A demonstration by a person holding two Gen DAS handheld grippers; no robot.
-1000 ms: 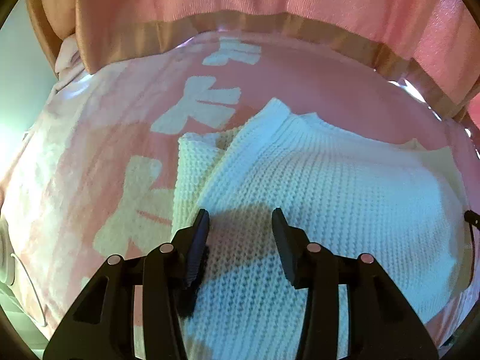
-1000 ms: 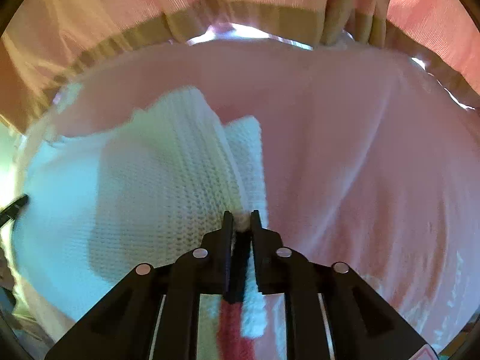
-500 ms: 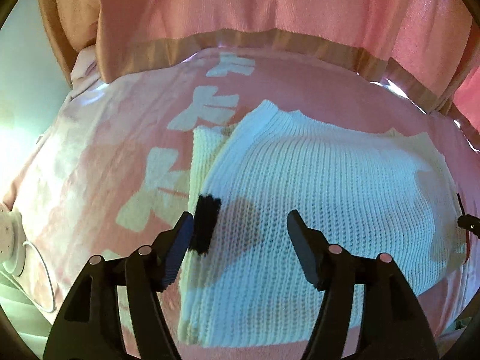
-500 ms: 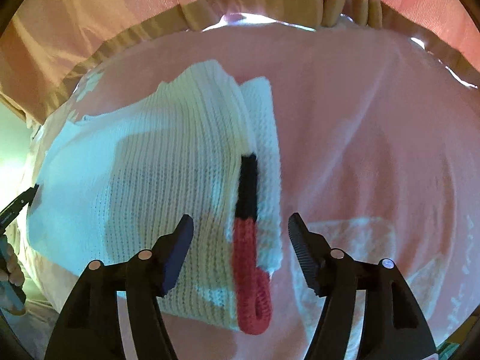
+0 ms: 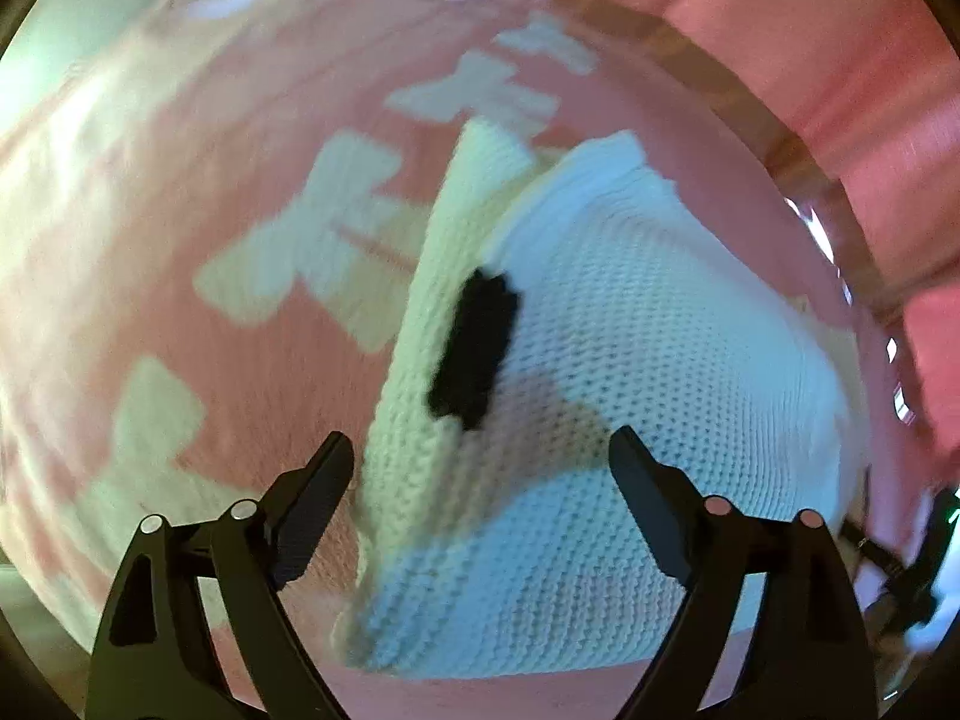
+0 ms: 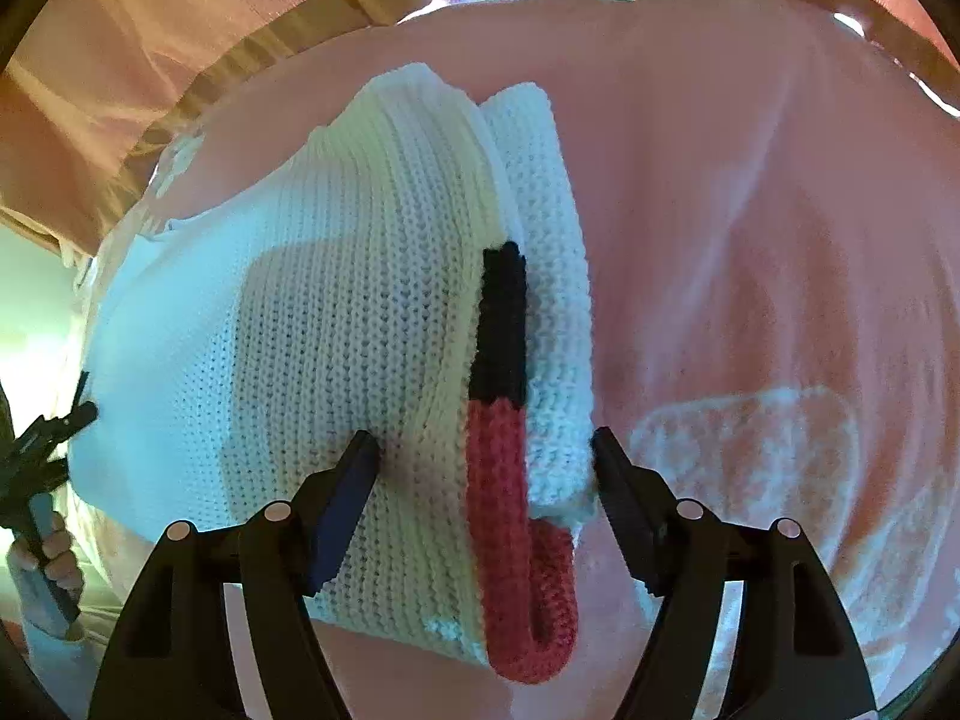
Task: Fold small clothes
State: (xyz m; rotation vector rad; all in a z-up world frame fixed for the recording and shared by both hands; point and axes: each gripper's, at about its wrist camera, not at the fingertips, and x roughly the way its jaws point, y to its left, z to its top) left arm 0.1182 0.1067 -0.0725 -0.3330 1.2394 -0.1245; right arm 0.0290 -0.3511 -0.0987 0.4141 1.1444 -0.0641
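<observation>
Sweater [image 6: 336, 324] is lying folded on the bed [image 6: 750, 228], long axis running left-right between both wide-open, empty hand-held grippers, right one [image 6: 485, 447] hovering nearer, straddling its sleeve-side edge.

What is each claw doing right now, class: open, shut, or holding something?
Left claw: open, holding nothing, over the sweater.
Right claw: open, holding nothing, astride the sweater's red cuff.
</observation>
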